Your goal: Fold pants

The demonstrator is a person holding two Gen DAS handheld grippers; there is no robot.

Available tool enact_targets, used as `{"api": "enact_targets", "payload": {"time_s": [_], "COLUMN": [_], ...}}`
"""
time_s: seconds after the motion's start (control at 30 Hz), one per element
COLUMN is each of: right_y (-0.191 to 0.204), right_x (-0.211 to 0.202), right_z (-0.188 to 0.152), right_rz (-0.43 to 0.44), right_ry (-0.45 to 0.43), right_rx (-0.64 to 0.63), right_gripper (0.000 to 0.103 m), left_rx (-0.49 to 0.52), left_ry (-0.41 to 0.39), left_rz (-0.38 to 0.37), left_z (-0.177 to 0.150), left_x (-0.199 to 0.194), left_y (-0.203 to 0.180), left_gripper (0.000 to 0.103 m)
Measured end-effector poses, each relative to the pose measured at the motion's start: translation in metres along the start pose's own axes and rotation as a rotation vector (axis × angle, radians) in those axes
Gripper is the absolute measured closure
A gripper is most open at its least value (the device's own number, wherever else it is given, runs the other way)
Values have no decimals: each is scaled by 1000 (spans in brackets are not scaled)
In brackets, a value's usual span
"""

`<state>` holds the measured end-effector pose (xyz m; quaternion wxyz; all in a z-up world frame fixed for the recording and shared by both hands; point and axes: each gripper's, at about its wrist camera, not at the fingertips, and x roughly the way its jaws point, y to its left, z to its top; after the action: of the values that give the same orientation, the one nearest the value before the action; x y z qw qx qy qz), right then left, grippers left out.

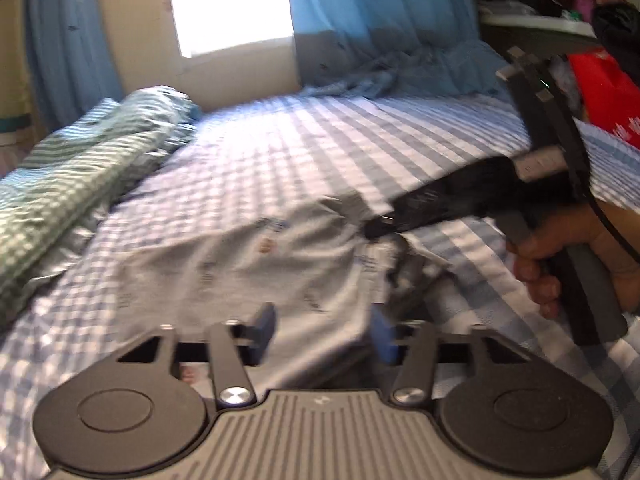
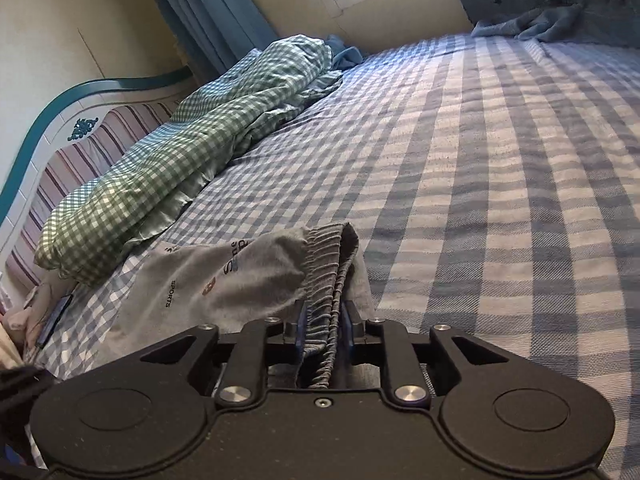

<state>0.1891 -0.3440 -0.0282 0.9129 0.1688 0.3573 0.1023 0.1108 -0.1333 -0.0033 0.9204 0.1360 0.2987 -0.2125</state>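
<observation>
The right gripper (image 2: pixel 323 320) seems to pinch the pants (image 2: pixel 240 276) waistband, running toward 12 o'clock; the left gripper (image 1: pixel 324 330) hangs wide.

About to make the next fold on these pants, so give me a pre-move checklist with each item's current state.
1. Right gripper on the waistband: cannot tell. The gathered elastic sits between its pads, but whether they press on it is not clear.
2. Left gripper free: ok. Jaws stand open with nothing between them.
3. Grey pants lying flat: not ok. Wrinkled, and bunched near the waistband.
4. Checked bedsheet beyond the pants bare for folding: ok.
5. Green checked blanket away from the pants: cannot tell; its edge lies close.
6. Pant legs straight: cannot tell; out of view.
</observation>
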Motion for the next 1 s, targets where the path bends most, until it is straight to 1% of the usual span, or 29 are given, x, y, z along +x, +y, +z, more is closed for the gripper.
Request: {"api": "enact_targets", "payload": {"time_s": [0.03, 0.07, 0.1, 0.13, 0.17, 0.2, 0.23, 0.27, 0.33, 0.4, 0.43, 0.47, 0.5, 0.6, 0.7, 0.73, 0.8, 0.87, 0.93, 1.0], "right_y": [5, 11, 18, 26, 34, 42, 48, 53, 59, 59, 58, 56, 54, 47, 44, 45, 48, 53, 60, 65], "right_x": [-5, -9, -14, -18, -20, -21, -23, -22, -18, -14, -14, -15, -17, -19, -19, -21, -33, -41, -37, -23], "right_z": [-1, -4, -7, -11, -15, -19, -24, -29, -38, -48, -55, -60, -67, -72, -70, -68, -65, -60, -52, -44], "right_rz": [-33, -68, -101, -129, -150, -169, -184, -194, -219, -293, -343, -369, -371, -361, -346, -338, -321, -313, -333, -360], "right_ry": [-22, -48, -76, -104, -126, -145, -160, -171, -159, -132, -123, -123, -125, -112, -96, -102, -149, -207, -237, -244], "right_rx": [-19, -37, -56, -81, -110, -144, -176, -204, -255, -314, -353, -383, -406, -389, -370, -361, -351, -371, -404, -442], "right_gripper": [53, 37, 30, 24, 18, 14, 6, 2, 2, 2, 1, 1, 1, 1, 1, 1, 1, 1, 1, 1], "left_rx": [-26, -62, -96, -134, -164, -193, -209, -220, -234, -254, -270, -295, -319, -355, -355, -342, -304, -277, -262, -251], "left_ry": [-9, -9, -8, -12, -13, -3, 14, 38, 84, 124, 133, 127, 116, 99, 97, 99, 89, 44, 13, 2], "left_rz": [34, 88, 146, 212, 261, 314, 352, 378, 391, 399, 391, 378, 370, 363, 360, 358, 374, 398, 407, 434], "left_z": [-2, -3, -5, -8, -12, -16, -20, -25, -37, -51, -57, -65, -70, -81, -83, -81, -74, -60, -40, -17], "left_x": [-6, -11, -14, -16, -16, -15, -13, -12, -7, -4, -4, -6, -8, -13, -14, -16, -19, -19, -9, 9], "left_y": [9, 21, 32, 46, 55, 65, 71, 79, 90, 99, 102, 104, 106, 108, 110, 110, 113, 116, 121, 128], "left_gripper": [27, 23, 13, 7, 6, 6, 6, 6, 6, 6, 6, 6, 6, 5, 4, 3, 0, 0, 0, 0]}}
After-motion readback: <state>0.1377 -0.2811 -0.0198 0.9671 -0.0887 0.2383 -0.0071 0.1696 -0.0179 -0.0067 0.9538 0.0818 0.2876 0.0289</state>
